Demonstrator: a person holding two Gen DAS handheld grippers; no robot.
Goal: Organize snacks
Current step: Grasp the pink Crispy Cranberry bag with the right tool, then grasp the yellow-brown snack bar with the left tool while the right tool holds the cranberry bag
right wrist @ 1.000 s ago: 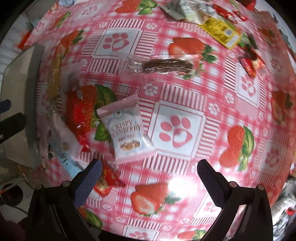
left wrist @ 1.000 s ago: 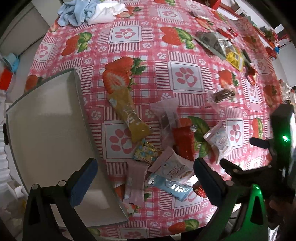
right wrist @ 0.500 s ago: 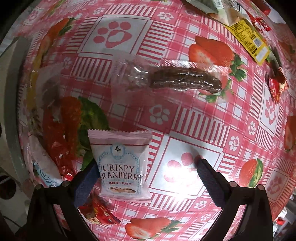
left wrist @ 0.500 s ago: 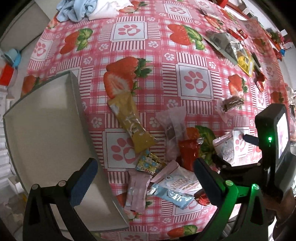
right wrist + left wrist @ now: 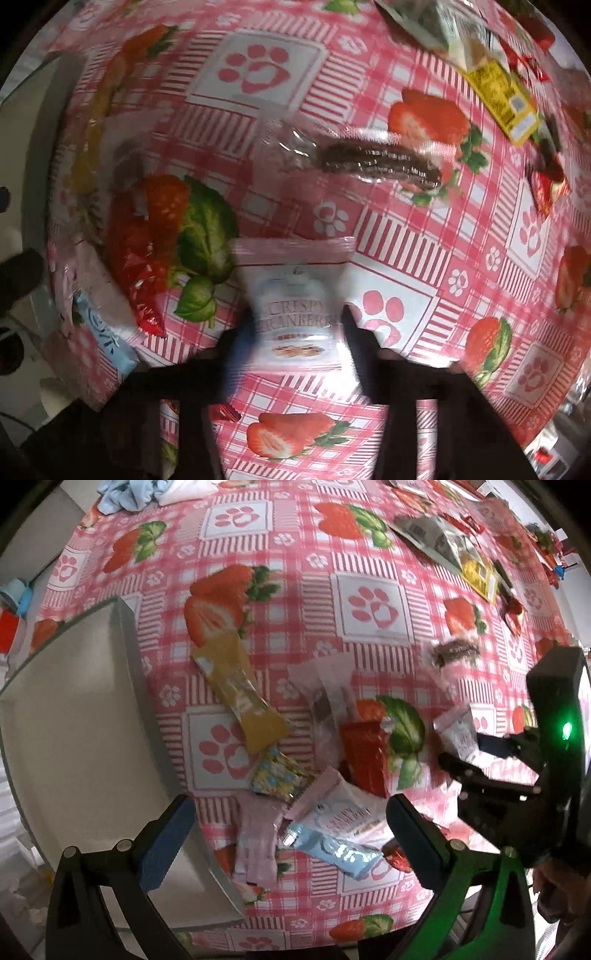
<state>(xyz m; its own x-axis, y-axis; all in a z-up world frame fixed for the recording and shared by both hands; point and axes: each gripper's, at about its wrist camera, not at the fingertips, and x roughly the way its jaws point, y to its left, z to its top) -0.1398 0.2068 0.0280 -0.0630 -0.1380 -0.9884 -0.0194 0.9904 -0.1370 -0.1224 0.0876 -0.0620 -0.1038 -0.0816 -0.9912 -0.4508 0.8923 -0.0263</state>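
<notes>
Change since earlier: jaws of the right gripper point(image 5: 295, 328), wide apart a second ago, are now closing around the cranberry packet point(image 5: 295, 314), which sat well ahead of them before and is now between the fingers at lower centre of the right wrist view.
Cranberry packet: lying flat on the tablecloth point(image 5: 406, 258); its sides are bowing in and the fingers are meeting its edges. In the left wrist view it is showing at right of centre point(image 5: 458, 734).
Right gripper: pointing down at the cloth, blurred by motion.
Left gripper point(image 5: 288, 834): fingers standing well apart with nothing between the pads, hovering over the snack pile at lower centre.
Snack pile: a blue bar point(image 5: 332, 849), a pink wrapper point(image 5: 256, 842), a red packet point(image 5: 364, 753) and a yellow bar point(image 5: 240, 690) are lying close together, some overlapping.
Tray point(image 5: 74, 720): filling the left of the left wrist view, its raised edge just beside the pile.
Open room: bare cloth is showing right of the cranberry packet; a clear-wrapped brown bar point(image 5: 380, 162) is lying above it, apart.
Other change: the left wrist view is sitting closer to the pile than before.
</notes>
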